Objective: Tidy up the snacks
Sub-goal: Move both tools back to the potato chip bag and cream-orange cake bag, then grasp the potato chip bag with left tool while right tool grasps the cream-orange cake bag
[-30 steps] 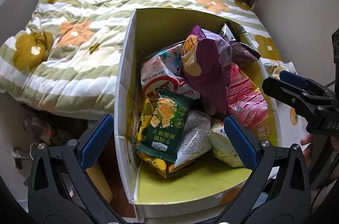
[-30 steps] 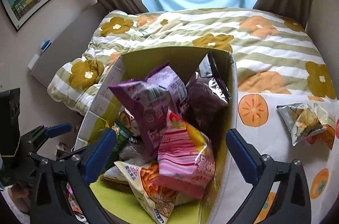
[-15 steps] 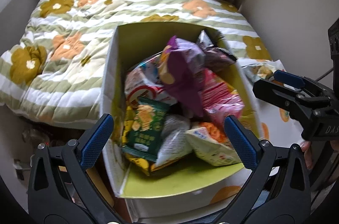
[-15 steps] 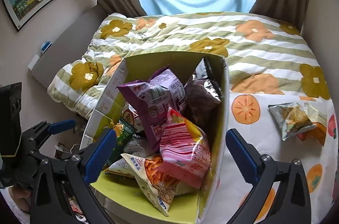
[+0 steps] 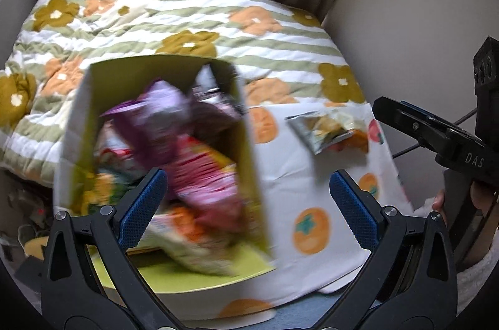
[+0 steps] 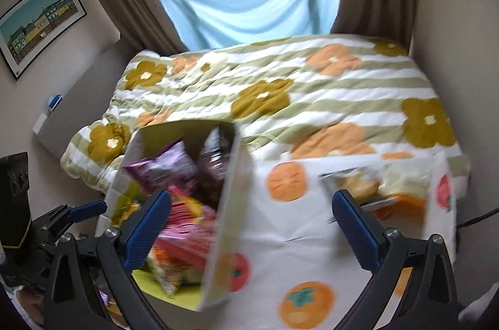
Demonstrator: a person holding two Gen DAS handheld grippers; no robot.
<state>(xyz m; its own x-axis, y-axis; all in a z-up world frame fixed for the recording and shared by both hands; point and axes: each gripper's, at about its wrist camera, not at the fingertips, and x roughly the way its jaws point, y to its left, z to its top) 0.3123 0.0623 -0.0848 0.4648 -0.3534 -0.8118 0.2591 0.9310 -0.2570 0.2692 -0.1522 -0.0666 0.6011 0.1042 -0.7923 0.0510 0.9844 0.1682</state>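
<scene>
An open cardboard box (image 5: 249, 161) (image 6: 230, 205) with a green inside stands on the bed's near corner, blurred by motion. It holds several snack bags, among them a purple bag (image 5: 159, 124) (image 6: 168, 171) and a pink striped bag (image 5: 209, 183) (image 6: 187, 224). A silver snack bag (image 5: 324, 127) (image 6: 355, 183) lies on the white fruit-print cloth (image 5: 299, 189) (image 6: 296, 220) right of the box. My left gripper (image 5: 249, 208) is open and empty above the box's right wall. My right gripper (image 6: 252, 224) is open and empty over the cloth, and shows at the right edge of the left wrist view (image 5: 430, 133).
A quilt (image 6: 312, 86) with green stripes and flowers covers the bed. Brown curtains and a blue sheet (image 6: 249, 2) hang at the window behind. A wall (image 5: 405, 18) closes the right side. A picture (image 6: 37, 21) hangs at left. A person's hand (image 5: 439, 202) holds the right gripper.
Both views have swung right and pulled back from the box. The fruit-print cloth and the silver bag now show more fully. Both grippers stay open.
</scene>
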